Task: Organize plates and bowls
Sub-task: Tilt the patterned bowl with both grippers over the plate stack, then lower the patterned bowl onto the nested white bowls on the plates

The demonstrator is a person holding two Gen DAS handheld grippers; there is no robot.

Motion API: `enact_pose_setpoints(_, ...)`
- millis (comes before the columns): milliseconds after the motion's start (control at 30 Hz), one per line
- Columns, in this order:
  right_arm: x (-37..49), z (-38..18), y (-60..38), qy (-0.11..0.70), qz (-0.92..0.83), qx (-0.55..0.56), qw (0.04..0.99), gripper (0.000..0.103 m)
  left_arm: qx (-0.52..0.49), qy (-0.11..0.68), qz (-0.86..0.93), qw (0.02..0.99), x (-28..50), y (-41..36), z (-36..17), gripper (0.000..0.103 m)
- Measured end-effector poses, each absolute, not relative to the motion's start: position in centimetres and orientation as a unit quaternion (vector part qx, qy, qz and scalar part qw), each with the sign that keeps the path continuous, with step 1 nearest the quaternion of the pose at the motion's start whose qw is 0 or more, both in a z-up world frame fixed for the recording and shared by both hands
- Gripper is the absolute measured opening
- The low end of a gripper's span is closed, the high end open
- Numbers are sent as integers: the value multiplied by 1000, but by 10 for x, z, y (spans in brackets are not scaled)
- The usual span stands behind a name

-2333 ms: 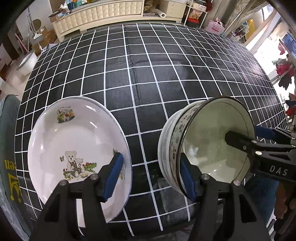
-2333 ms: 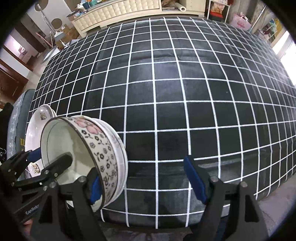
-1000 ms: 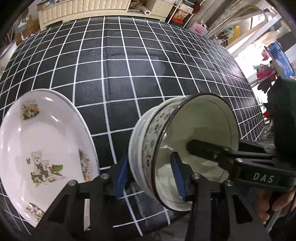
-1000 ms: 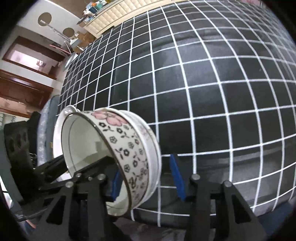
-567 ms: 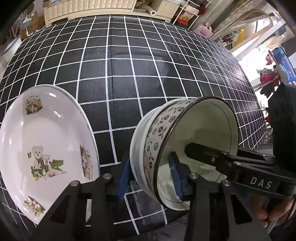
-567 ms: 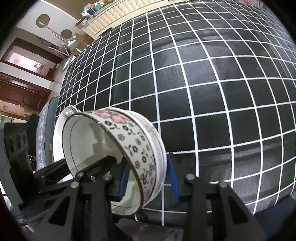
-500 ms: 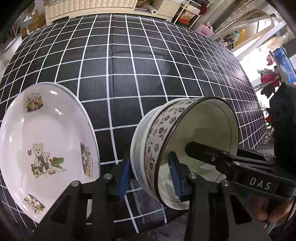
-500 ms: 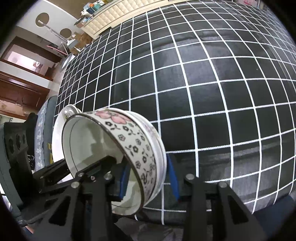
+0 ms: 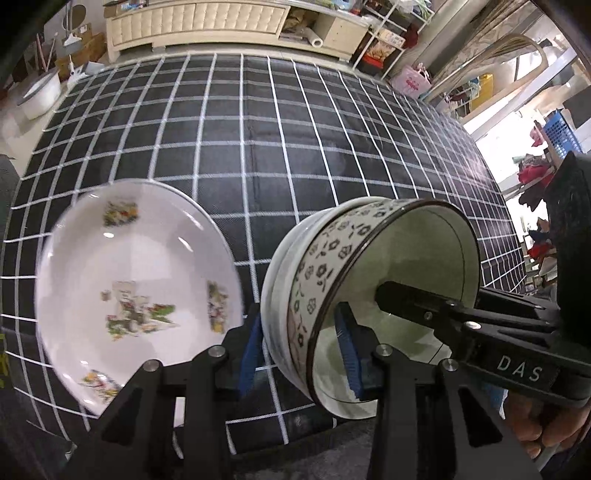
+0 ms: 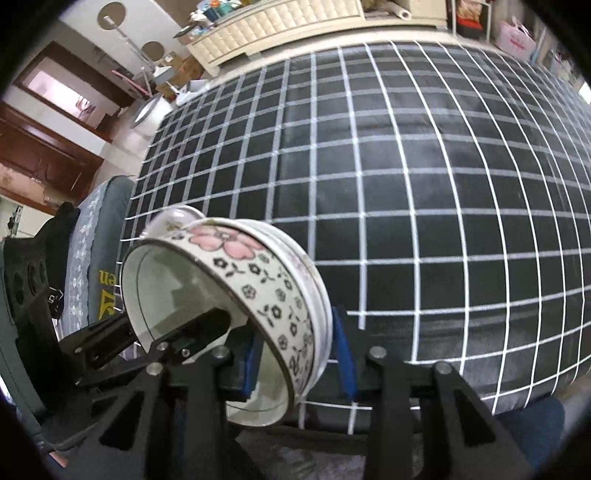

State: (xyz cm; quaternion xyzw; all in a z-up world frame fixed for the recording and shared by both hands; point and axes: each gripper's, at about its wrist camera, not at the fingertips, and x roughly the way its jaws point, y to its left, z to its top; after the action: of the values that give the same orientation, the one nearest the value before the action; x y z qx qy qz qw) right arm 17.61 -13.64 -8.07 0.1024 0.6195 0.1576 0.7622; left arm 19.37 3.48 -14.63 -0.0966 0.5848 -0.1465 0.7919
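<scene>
A stack of bowls (image 9: pixel 332 266), the inner one white with black flowers and a dark rim, hangs tilted over the near edge of the black checked table (image 9: pixel 258 122). My left gripper (image 9: pixel 299 356) is shut on the stack's left wall, one blue pad outside and one inside. My right gripper (image 10: pixel 297 363) is shut on the opposite wall of the same bowls (image 10: pixel 258 280), and one of its fingers (image 9: pixel 413 302) reaches into the bowl. A white plate with a teddy-bear print (image 9: pixel 136 288) lies on the table left of the bowls, and its rim (image 10: pixel 173 218) shows behind them.
A cream cabinet (image 9: pixel 199 18) runs along the table's far side. A white basin (image 9: pixel 38 94) sits on the floor at far left. Shelves and clutter (image 9: pixel 535 140) stand to the right. A grey padded seat (image 10: pixel 92 236) borders the table's left end. A hand (image 9: pixel 535 424) holds the right gripper.
Both grippers, open beside the bowls' rim at first, have closed on opposite walls of the stack. Both then rose with the bowls, and the table and plate look farther off.
</scene>
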Motion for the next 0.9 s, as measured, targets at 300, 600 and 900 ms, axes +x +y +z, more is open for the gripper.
enact_pose_setpoints(300, 190, -62, -75, 612, 203, 71, 761, 40, -107, 564, -102, 812, 192, 90, -110, 37)
enact_pose_setpoints(600, 199, -75, -31, 624, 227, 52, 746, 39, -111, 570, -62, 812, 189, 136, -114, 37)
enact_pose_setpoints(900, 203, -100, -9, 648, 229, 41, 725, 39, -126, 592, -45, 794, 187, 154, -143, 37)
